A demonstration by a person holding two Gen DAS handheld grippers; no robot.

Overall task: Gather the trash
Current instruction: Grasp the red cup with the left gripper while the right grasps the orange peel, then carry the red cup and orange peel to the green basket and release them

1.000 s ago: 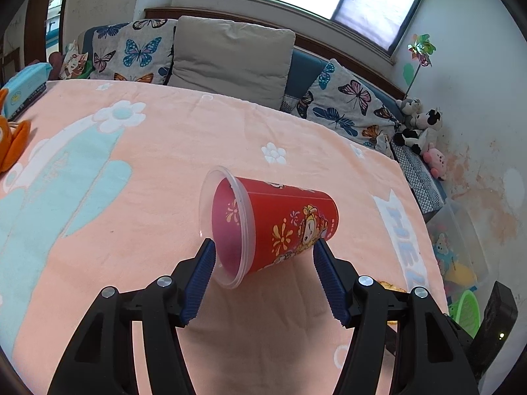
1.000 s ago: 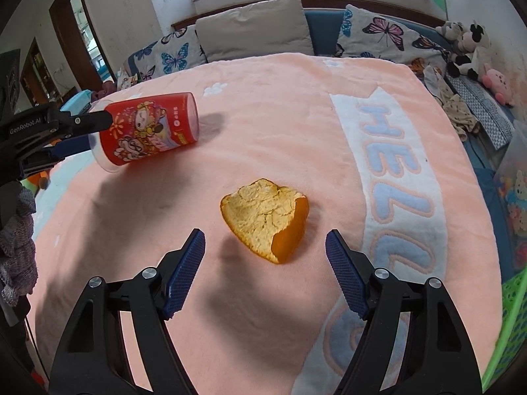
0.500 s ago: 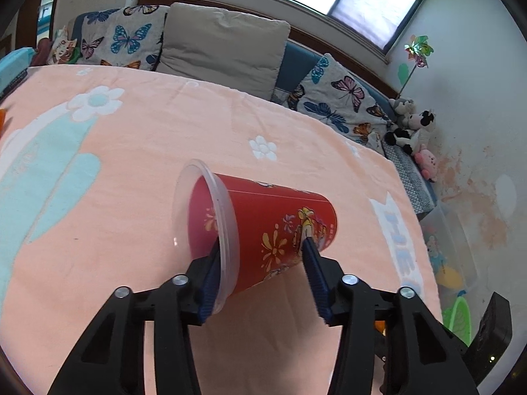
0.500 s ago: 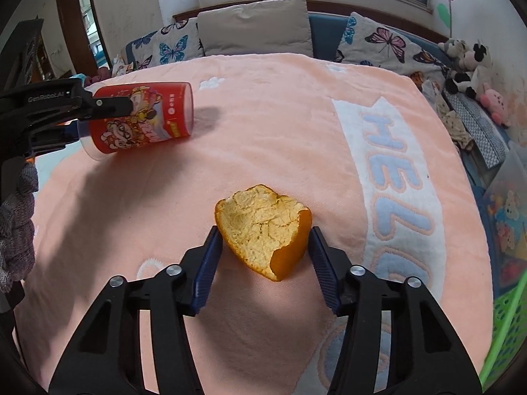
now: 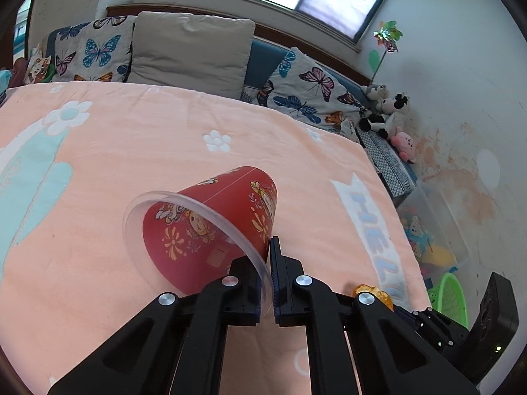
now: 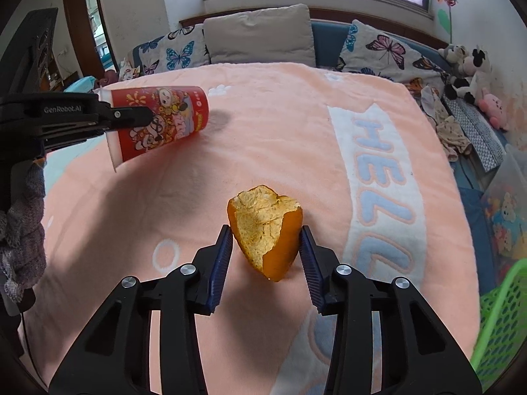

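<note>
Surface: a bed covered by a peach-pink fleece blanket (image 6: 280, 125) with white flowers, pale blue patches and a white band lettered "HELLO" along its right side. At the head edge sit a plain beige pillow (image 6: 260, 38) and butterfly-print cushions (image 6: 385, 52). Soft toys (image 6: 467, 65) crowd the far right corner by the wall. A green perforated plastic basket (image 6: 500, 316) stands off the bed's right edge, near the right gripper.

Left gripper (image 5: 269, 265), black frame with blue pads: jaws have just been closing and now stand narrow, clamped across the wall of the red printed plastic cup (image 5: 210, 227) at its clear rim, one finger inside the mouth, the other outside. The cup is tilted, mouth toward the camera, base pointing toward the head edge. In the right wrist view the same cup (image 6: 161, 121) is near the left edge of the bed, its body horizontal, with a shadow on the blanket beyond its base. Whether it touches the blanket cannot be told.

Right gripper (image 6: 266, 250), same build: jaws have just been closing and now press both blue pads against the sides of the orange peel piece (image 6: 266, 230), a curved shell with pale pith facing the camera. The peel is at mid-bed toward the foot edge, just left of the "HELLO" band.

A person's grey knitted sleeve (image 6: 23, 230) shows at the left, behind the left gripper's body.
</note>
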